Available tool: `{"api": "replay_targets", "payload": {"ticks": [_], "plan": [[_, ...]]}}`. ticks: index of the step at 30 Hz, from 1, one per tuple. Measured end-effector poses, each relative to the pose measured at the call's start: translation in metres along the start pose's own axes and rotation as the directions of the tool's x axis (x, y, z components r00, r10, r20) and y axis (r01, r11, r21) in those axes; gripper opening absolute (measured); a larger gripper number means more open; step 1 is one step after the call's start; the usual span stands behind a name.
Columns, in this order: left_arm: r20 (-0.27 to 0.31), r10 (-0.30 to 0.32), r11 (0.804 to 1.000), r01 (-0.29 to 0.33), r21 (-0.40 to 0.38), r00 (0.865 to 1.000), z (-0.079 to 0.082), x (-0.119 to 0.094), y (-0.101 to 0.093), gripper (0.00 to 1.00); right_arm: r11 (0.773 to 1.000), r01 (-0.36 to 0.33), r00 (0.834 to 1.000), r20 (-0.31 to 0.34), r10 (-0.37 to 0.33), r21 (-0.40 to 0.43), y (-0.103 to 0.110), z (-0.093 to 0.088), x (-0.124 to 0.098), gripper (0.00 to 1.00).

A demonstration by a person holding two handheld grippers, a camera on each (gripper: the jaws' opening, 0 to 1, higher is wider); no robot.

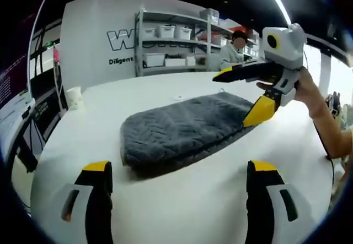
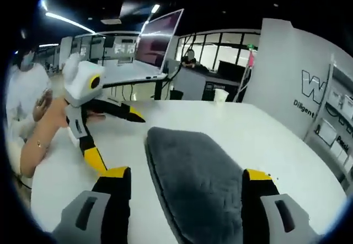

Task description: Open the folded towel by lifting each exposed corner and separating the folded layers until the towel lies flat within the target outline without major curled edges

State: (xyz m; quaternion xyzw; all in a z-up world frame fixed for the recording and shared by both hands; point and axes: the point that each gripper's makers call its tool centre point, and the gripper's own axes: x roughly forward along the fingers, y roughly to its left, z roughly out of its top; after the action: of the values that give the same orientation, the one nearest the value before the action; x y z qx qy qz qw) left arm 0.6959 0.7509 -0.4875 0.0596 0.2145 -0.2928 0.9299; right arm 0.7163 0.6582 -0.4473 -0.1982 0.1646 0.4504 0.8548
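Observation:
A grey fluffy towel (image 1: 182,128) lies folded on the white round table (image 1: 165,211). In the left gripper view my left gripper (image 1: 181,169) is open, a short way in front of the towel's near edge, with nothing between its jaws. My right gripper (image 1: 234,101), held by a hand, comes in from the right with its jaws open over the towel's right end. In the right gripper view the towel (image 2: 193,183) runs up between the open jaws of my right gripper (image 2: 185,175). The left gripper (image 2: 121,142) hangs open at the left, clear of the towel.
A paper cup (image 1: 73,97) stands near the table's far left edge. Shelves with white bins (image 1: 176,40) line the back wall, with a seated person (image 1: 237,48) beside them. An open laptop (image 2: 160,40) sits on another table behind. A person's arm (image 2: 38,139) holds the left gripper.

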Motion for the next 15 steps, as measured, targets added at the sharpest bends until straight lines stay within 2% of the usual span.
{"api": "replay_targets", "payload": {"ticks": [8, 15], "plan": [[0.003, 0.010, 1.000, -0.010, -0.012, 1.000, -0.003, -0.004, 0.005, 0.99, 0.997, -0.057, 0.998, -0.012, 0.057, -0.043, 0.021, 0.007, 0.037, 0.69], [0.012, 0.018, 1.000, -0.017, -0.024, 1.000, -0.003, -0.005, 0.007, 0.99, 0.989, -0.108, 0.994, -0.046, 0.103, -0.099, 0.041, -0.001, 0.065, 0.54]]}}
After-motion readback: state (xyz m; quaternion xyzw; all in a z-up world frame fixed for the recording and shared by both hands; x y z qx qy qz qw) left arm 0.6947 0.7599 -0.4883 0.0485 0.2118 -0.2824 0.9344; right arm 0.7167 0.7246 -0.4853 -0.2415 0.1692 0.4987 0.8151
